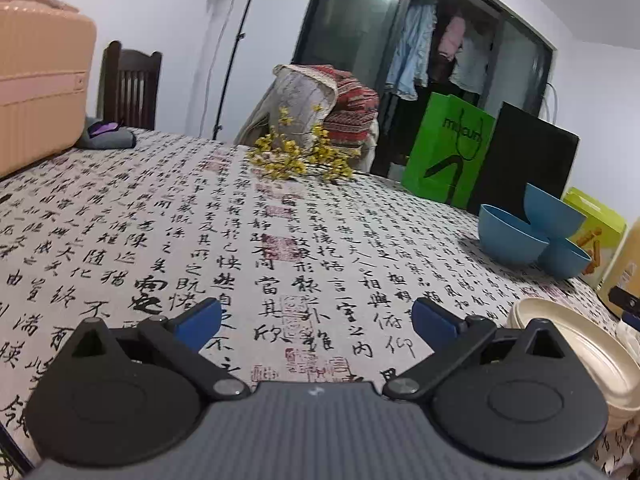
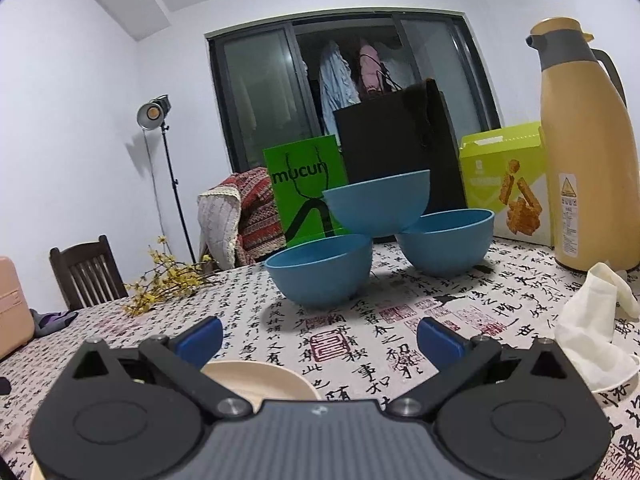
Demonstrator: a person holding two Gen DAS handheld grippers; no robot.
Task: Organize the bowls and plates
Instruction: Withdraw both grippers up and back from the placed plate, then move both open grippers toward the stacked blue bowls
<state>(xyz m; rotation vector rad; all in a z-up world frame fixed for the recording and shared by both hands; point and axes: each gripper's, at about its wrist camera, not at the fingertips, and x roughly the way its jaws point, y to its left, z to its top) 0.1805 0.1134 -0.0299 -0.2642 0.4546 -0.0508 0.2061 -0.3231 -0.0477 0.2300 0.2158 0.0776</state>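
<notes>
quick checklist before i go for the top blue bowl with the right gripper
1. Right gripper open and holding nothing: ok.
2. Left gripper open and holding nothing: ok.
3. Top bowl facing the right gripper: ok, it is centred ahead in the right wrist view.
4. Top bowl stable: not ok, it sits tilted across the rims of two lower bowls.
5. Path over the tablecloth to the bowls clear: ok; the white cloth lies off to the right.
6. Plate clear of the gripper: cannot tell, it lies partly hidden under the gripper body.
</notes>
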